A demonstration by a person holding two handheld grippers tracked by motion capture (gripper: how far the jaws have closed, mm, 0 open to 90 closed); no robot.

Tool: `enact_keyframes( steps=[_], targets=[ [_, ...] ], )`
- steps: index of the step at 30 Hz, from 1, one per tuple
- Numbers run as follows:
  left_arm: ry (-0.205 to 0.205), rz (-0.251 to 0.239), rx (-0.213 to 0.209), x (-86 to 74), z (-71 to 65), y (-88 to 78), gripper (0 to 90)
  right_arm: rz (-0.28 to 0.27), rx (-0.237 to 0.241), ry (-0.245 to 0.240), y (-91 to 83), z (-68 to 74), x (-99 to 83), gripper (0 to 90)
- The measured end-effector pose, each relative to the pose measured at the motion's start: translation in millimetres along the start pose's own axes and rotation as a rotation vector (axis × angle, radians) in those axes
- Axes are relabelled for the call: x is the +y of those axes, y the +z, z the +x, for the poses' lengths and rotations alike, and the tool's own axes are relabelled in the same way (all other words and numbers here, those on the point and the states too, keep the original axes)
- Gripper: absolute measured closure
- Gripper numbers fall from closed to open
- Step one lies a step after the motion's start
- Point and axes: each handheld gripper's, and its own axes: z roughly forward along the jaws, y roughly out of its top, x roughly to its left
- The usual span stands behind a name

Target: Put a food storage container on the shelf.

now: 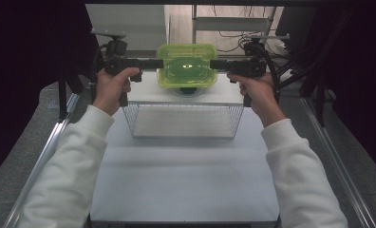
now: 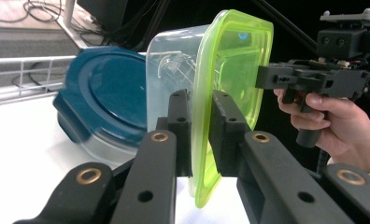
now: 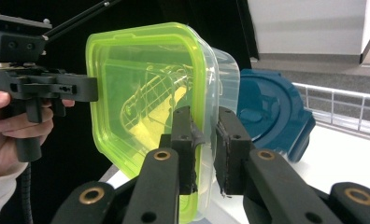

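two grippers: left gripper (image 1: 154, 63) and right gripper (image 1: 218, 63), each with jaws clamped on the rim of the green-lidded container (image 1: 187, 65).
container: clear soft-cornered plastic tub, glossy translucent lime lid; held in the air at the far middle.
step: likely a two-handed carry; next calls for level, matched travel.
below: blue-lidded container (image 2: 109, 95), round and opaque, on the white worktop (image 1: 176, 175).
near: wire basket (image 1: 183, 121), thin mesh.

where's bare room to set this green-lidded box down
Free: the white table in front of the wire basket, between the sleeves, and the basket's own floor. Crowded: the raised shelf behind, where a blue-lidded container sits under the green-lidded box.
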Motion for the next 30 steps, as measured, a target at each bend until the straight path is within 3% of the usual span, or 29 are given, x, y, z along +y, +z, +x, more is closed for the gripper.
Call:
enact_keyframes(
  steps=[7,11,16,18,20,22,24,26,28,30],
  targets=[
    [-0.13,0.034,-0.006,10.5,26.9,18.1,80.1,0.074,-0.013,0.118,23.2,-28.2,14.7,77.9],
    [-0.187,0.013,-0.015,15.9,39.8,24.0,79.6,0.062,0.007,0.179,31.5,-40.0,16.7,76.2],
    [-0.284,0.009,-0.023,18.5,60.5,36.0,74.5,0.064,0.014,0.29,45.8,-53.6,16.8,71.1],
    [-0.302,-0.002,-0.033,17.1,65.4,38.5,72.8,0.055,0.026,0.332,49.1,-58.6,15.0,69.2],
    [-0.294,0.002,-0.018,16.0,65.7,41.1,68.8,0.037,0.032,0.346,50.9,-60.0,13.1,67.2],
    [-0.281,-0.009,-0.013,15.8,64.6,41.7,57.2,0.026,0.032,0.328,52.4,-58.1,11.2,58.8],
    [-0.265,-0.041,0.022,16.5,61.4,39.5,42.9,-0.008,0.01,0.308,51.5,-55.1,9.5,45.8],
    [-0.205,-0.061,0.079,16.3,53.8,32.0,31.3,-0.063,-0.03,0.289,44.7,-51.4,7.6,34.0],
    [-0.124,-0.087,0.126,13.0,42.5,18.9,26.7,-0.118,-0.055,0.233,30.5,-45.5,2.8,30.4],
    [-0.071,-0.107,0.11,3.0,31.4,3.6,24.7,-0.144,-0.053,0.169,13.6,-37.6,-6.9,29.6]
  ],
)
